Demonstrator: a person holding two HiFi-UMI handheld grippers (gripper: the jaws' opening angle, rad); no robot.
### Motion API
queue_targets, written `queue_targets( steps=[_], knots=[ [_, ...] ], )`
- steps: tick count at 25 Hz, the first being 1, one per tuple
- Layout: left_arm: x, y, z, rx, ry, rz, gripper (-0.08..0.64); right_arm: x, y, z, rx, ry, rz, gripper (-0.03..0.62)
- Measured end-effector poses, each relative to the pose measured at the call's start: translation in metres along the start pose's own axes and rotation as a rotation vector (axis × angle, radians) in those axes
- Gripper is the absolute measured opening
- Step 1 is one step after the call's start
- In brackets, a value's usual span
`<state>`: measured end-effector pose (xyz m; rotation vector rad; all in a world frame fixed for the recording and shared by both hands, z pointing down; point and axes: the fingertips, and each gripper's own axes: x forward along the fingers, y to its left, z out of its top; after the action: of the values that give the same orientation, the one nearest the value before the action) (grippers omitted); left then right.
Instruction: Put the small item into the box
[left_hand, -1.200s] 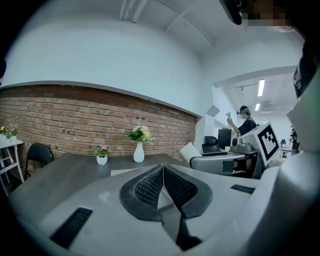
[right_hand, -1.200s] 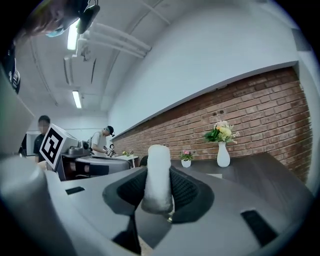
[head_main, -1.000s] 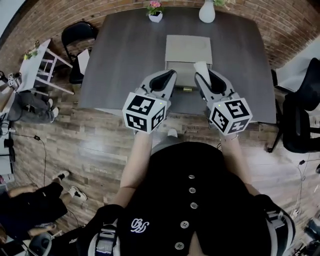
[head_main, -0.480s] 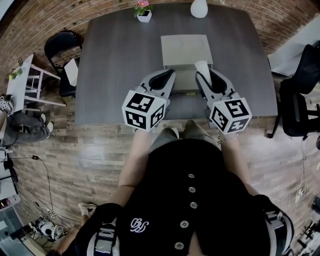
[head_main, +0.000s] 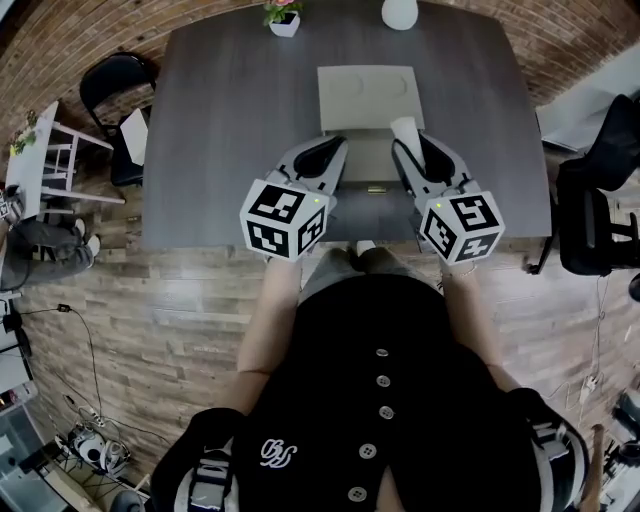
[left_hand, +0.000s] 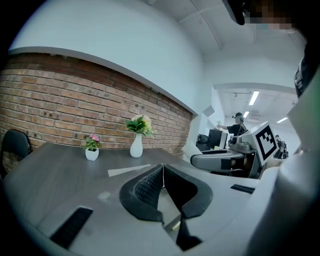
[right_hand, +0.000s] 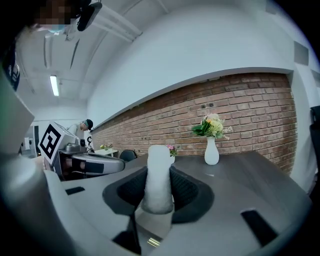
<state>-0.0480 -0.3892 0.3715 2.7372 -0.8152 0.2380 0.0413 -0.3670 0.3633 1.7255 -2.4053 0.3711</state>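
Observation:
A flat grey box (head_main: 366, 112) lies open on the dark table, its lid (head_main: 368, 97) folded back on the far side. My right gripper (head_main: 414, 148) hangs over the box's right near corner, shut on a small white cylinder (head_main: 404, 130) that stands up between the jaws (right_hand: 159, 175). My left gripper (head_main: 330, 155) is shut with nothing in it, at the box's left near corner (left_hand: 161, 175). Each gripper sees the other off to its side.
A white vase with flowers (head_main: 399, 12) (right_hand: 211, 145) and a small potted pink flower (head_main: 283, 17) (left_hand: 91, 148) stand at the table's far edge. A black chair (head_main: 115, 85) sits off the table's left, another (head_main: 598, 215) off its right. The wood floor is below.
The view has shifted a little, so table and box sit slightly farther up. Both grippers hold almost the same places, the right still shut on the white cylinder.

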Motion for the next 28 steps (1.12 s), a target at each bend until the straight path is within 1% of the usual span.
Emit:
queue_targets(
  steps=[3,7,12,16,22,24,26,28],
  knots=[
    [0.004,0.005,0.003,-0.015,-0.009,0.014,0.017,0.007,-0.003,0.002,-0.020,0.015,0.018,0.133],
    [0.009,0.009,-0.002,-0.045,-0.012,0.030,0.017,0.018,-0.008,-0.002,-0.040,0.047,0.047,0.133],
    [0.013,0.022,-0.023,-0.085,0.026,0.071,0.017,0.035,-0.010,-0.015,-0.066,0.111,0.091,0.133],
    [0.017,0.023,-0.048,-0.133,0.066,0.102,0.017,0.043,-0.014,-0.046,-0.095,0.215,0.129,0.135],
    [0.024,0.020,-0.081,-0.168,0.144,0.123,0.017,0.055,-0.031,-0.096,-0.148,0.386,0.150,0.135],
    [0.024,0.019,-0.092,-0.193,0.156,0.112,0.017,0.061,-0.033,-0.115,-0.178,0.458,0.153,0.136],
    [0.022,0.016,-0.101,-0.212,0.162,0.086,0.017,0.066,-0.033,-0.132,-0.214,0.525,0.164,0.136],
    [0.022,0.015,-0.107,-0.214,0.170,0.076,0.017,0.072,-0.035,-0.143,-0.259,0.575,0.178,0.136]
  ],
)
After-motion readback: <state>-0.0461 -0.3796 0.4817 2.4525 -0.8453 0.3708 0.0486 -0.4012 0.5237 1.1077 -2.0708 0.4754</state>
